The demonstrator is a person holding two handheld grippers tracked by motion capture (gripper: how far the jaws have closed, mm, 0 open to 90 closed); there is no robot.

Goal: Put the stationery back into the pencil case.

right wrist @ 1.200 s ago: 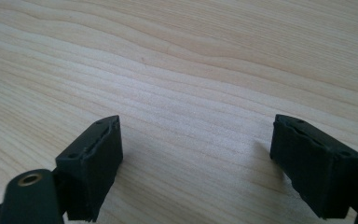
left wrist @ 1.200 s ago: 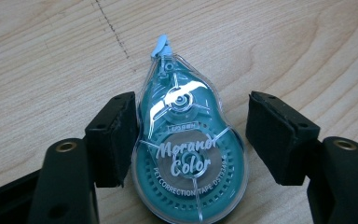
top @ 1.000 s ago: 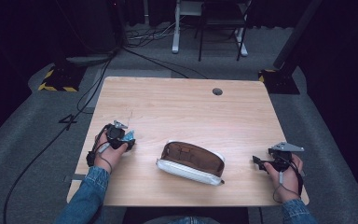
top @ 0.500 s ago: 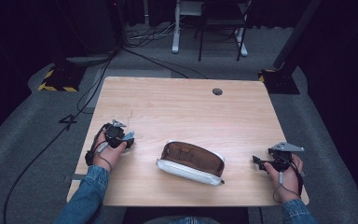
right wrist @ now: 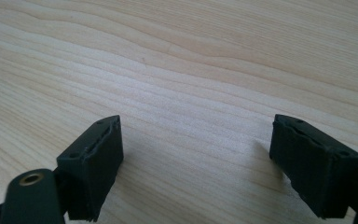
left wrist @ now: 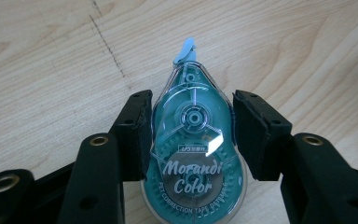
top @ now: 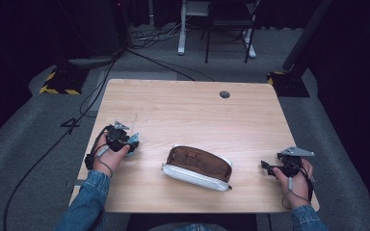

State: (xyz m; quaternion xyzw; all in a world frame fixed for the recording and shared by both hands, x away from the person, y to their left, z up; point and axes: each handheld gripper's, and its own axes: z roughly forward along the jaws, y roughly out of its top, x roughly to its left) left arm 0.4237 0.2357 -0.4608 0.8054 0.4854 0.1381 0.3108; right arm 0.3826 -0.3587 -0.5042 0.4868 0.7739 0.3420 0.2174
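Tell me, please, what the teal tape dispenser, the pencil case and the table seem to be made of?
The tape dispenser looks like clear teal plastic, glossy: gears show through its shell and light glints on it. The pencil case seems soft brown fabric or leather-like material with a white underside; the view is too far to decide. The table appears to be pale wood or wood-pattern laminate, matte, with visible grain lines.

Denim sleeves (top: 84, 202), black claws (left wrist: 191, 135), brass screws, trailing cables

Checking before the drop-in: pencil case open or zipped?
Open. The pencil case lies on the table, top gaping, brown lining visible.
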